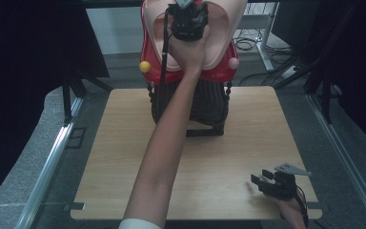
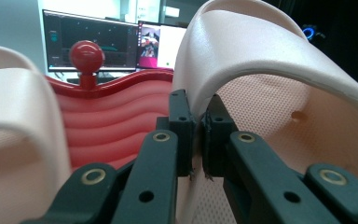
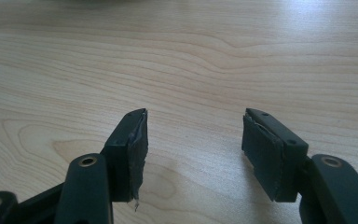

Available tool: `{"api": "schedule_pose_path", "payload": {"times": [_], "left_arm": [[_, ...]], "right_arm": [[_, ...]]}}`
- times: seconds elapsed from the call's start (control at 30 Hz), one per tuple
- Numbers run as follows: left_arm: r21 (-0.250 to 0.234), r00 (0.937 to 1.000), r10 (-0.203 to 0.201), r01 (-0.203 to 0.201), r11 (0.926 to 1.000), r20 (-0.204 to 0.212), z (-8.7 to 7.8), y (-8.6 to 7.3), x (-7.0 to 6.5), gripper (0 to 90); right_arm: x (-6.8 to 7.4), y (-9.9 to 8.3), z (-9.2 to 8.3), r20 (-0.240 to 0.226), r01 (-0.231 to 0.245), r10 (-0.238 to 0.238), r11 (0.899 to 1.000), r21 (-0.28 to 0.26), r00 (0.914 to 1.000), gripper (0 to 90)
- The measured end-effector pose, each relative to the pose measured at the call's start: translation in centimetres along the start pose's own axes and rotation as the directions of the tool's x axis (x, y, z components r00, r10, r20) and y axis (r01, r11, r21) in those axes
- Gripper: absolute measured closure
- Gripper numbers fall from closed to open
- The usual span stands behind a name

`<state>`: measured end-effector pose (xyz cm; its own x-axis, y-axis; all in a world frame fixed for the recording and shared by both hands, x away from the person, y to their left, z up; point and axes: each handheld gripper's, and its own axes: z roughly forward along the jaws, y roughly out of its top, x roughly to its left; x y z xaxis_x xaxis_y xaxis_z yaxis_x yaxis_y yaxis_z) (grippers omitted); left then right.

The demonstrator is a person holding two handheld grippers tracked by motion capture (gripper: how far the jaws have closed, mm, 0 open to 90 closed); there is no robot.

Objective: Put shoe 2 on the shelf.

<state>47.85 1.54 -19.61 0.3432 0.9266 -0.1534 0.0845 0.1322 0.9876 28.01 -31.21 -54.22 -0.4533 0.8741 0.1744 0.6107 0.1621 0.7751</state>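
Your wooden tabletop [image 1: 124, 157] carries a red rack [image 1: 190, 107] at its far edge, holding cream slippers. Your left tool [image 1: 187, 14] pinches one slipper's strap [image 2: 242, 60], likely to lift it off; your right tool [image 1: 266, 180] rests open near the right corner.

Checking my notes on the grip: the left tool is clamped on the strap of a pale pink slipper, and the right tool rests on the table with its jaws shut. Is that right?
Not quite. The right tool rests on the table with its jaws open and nothing between them, as the right gripper view shows. The left tool is indeed clamped on the pale pink slipper strap.
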Motion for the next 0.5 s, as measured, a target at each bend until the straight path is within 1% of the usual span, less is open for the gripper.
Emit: {"api": "schedule_pose_path", "payload": {"times": [0.13, 0.23, 0.3, 0.37, 0.5], "left_arm": [[0.013, 0.9996, -0.004, 0.004, 0.9999, -0.030, 1.1, -0.1, 0.0, 84.6], [0.015, 0.9976, 0.001, 0.000, 0.9999, -0.070, 1.4, -0.3, 0.2, 84.6], [0.029, 0.9951, 0.004, -0.001, 0.9996, -0.099, 1.7, -0.6, 0.4, 84.5], [0.039, 0.9939, 0.006, -0.002, 0.9992, -0.110, 2.0, -0.9, 0.5, 84.3], [0.049, 0.9930, 0.000, 0.005, 0.9988, -0.118, 2.5, -1.3, 0.8, 84.1]], "right_arm": [[0.1, 0.0, -0.1, -0.002, 0.005, -0.005, 1.000, -0.003, 1.0000, 40.8], [0.1, 0.0, -0.1, -0.005, 0.004, -0.004, 1.000, -0.003, 1.0000, 40.8], [0.2, 0.0, -0.1, -0.006, 0.007, -0.007, 1.000, -0.003, 1.0000, 40.7], [0.2, 0.0, -0.1, -0.005, 0.007, -0.008, 1.000, -0.003, 1.0000, 40.5], [0.2, 0.0, -0.3, -0.005, 0.005, -0.005, 1.000, -0.005, 1.0000, 40.5]]}}
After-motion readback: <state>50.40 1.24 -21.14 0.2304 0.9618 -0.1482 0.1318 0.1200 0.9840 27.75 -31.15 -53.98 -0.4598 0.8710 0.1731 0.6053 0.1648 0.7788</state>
